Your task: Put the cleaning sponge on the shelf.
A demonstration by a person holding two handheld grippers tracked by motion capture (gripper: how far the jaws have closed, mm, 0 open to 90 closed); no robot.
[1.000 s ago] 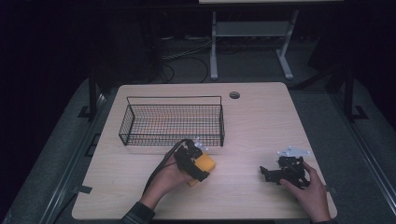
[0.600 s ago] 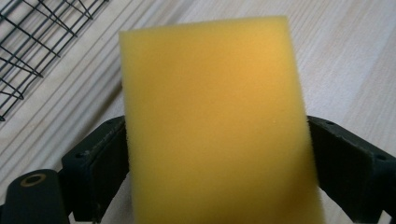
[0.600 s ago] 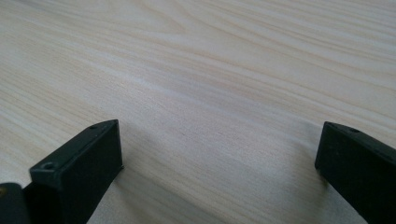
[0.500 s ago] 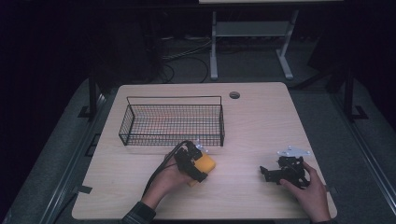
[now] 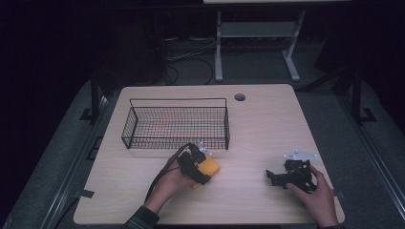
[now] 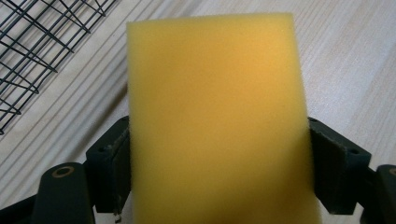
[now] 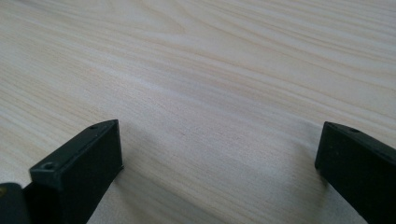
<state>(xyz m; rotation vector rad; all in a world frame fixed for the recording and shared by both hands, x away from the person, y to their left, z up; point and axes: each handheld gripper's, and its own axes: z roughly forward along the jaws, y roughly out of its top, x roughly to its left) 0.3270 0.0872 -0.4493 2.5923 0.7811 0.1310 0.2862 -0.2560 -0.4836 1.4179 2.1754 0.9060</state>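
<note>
A yellow sponge point(image 5: 211, 166) point(image 6: 215, 116) lies on the wooden table point(image 5: 267, 124) just in front of a black wire basket point(image 5: 176, 100). My left gripper point(image 5: 206, 168) point(image 6: 217, 144) has the sponge between its jaws. They have just been closing, and both pads now touch the sponge's sides. My right gripper point(image 5: 273, 177) point(image 7: 219, 140) rests low over the table near the front right. It stands open over bare wood, with nothing between its fingers.
The basket's mesh corner point(image 6: 32, 51) shows at the upper left of the left gripper view. A round cable hole point(image 5: 239, 97) sits near the table's far edge. Bare tabletop lies between the two grippers and right of the basket.
</note>
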